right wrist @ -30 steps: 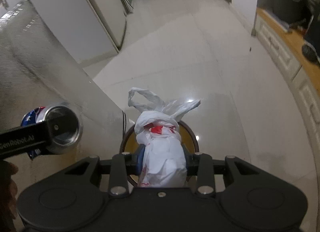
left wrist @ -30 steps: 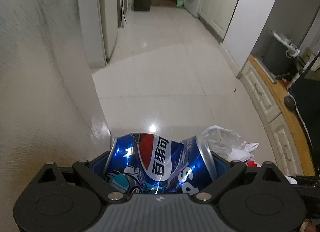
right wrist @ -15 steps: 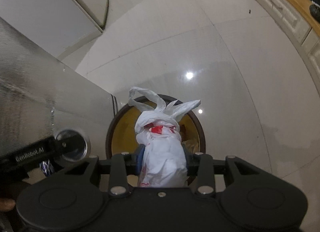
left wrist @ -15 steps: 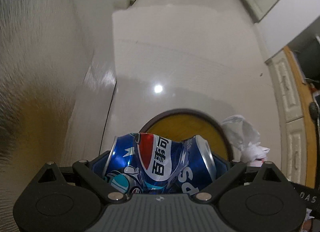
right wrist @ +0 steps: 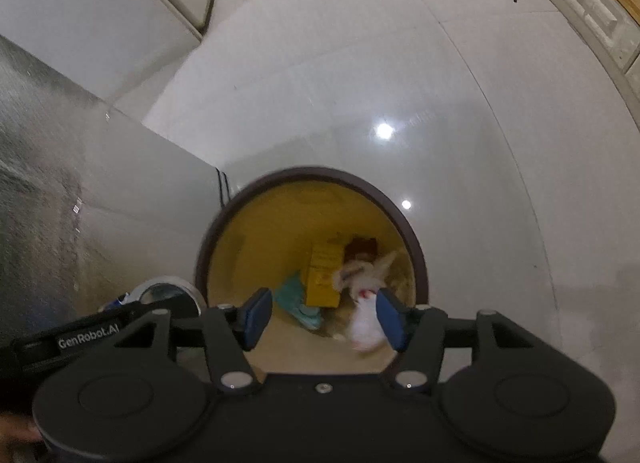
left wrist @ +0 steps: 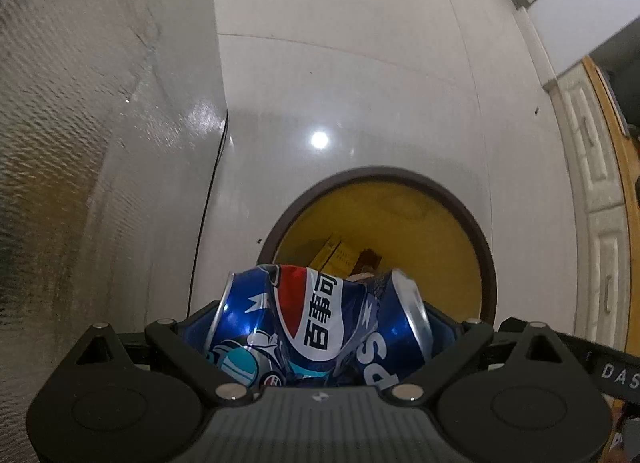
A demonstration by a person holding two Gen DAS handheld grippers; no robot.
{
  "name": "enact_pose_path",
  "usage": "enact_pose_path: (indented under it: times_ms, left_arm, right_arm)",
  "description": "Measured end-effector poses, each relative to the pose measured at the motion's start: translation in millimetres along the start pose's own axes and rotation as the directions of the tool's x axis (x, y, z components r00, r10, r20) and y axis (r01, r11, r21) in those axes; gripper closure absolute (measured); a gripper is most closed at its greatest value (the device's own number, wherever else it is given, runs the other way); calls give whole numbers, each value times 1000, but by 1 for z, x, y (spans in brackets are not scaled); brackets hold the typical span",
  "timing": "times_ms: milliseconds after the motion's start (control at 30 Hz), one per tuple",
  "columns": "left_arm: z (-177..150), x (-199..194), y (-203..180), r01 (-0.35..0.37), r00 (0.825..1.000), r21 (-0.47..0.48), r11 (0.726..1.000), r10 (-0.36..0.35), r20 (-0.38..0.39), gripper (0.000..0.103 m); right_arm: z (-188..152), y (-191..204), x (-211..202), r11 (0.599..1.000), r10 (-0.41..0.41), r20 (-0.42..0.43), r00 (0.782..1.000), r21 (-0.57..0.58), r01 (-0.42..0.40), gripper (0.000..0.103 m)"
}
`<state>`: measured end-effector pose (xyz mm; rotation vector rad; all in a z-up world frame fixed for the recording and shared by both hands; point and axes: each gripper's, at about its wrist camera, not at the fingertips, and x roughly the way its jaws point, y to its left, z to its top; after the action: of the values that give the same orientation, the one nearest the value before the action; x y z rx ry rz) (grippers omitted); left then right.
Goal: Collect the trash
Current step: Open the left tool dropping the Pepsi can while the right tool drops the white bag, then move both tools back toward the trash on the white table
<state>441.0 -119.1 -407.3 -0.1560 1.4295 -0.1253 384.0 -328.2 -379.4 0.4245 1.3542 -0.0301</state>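
My left gripper (left wrist: 320, 323) is shut on a dented blue Pepsi can (left wrist: 316, 323) and holds it above the near edge of a round bin (left wrist: 486, 263) with a brown rim and yellow inside. My right gripper (right wrist: 324, 317) is open over the same bin (right wrist: 418, 259). A white plastic bag (right wrist: 366, 323) with red print is blurred inside the bin, just below the right finger. The can's end (right wrist: 160, 291) and the left gripper show at the left in the right wrist view.
The bin holds a yellow box (right wrist: 324, 275), a teal item (right wrist: 298, 303) and a brown item (right wrist: 362, 245). A silver textured appliance side (left wrist: 80, 143) stands close on the left. Glossy white floor tiles (left wrist: 360, 83) lie ahead. White cabinets with a wooden top (left wrist: 600, 203) run along the right.
My right gripper opened and the white bag dropped into the bin. Both grippers tilted further down and moved over the bin. The left still holds the can.
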Motion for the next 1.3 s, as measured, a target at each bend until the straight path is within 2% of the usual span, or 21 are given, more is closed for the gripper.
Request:
enact_pose_path:
  times_ms: [167,233,367,533,700,767,967,1300]
  left_arm:
    - [-2,11,2,-5,998,30,1000,7,-60,1]
    - [-3,14,5,-17,997,34,999,20,-76,0]
    - [-4,17,6,-18,994,40,999,22,-108,0]
    - [-10,13,1,-41,992,105,994,52,-113,0]
    - [-13,7,1,-62,990,138,988,79,-120,0]
    - [-15,6,1,-75,988,160,984,95,-123,0]
    - [-17,-7,-3,-89,986,206,975,115,-119,0]
    - [-24,-47,-5,-113,989,212,971,130,-70,0]
  right_arm:
    - [-5,-6,11,997,-43,-104,994,-63,37,31]
    - [-6,-5,11,995,-72,-117,991,-84,62,31]
    - [-5,-6,9,996,-71,-117,991,-69,64,25]
    - [-8,-9,-2,993,-83,-126,988,-96,71,20]
    - [-10,-11,-5,991,-101,-124,987,-103,88,15]
    - [-11,-10,-7,991,-102,-120,987,-103,90,8]
    - [-11,-9,-13,990,-100,-91,991,-104,90,0]
    - [-16,-6,-44,990,-105,-27,994,-99,102,0]
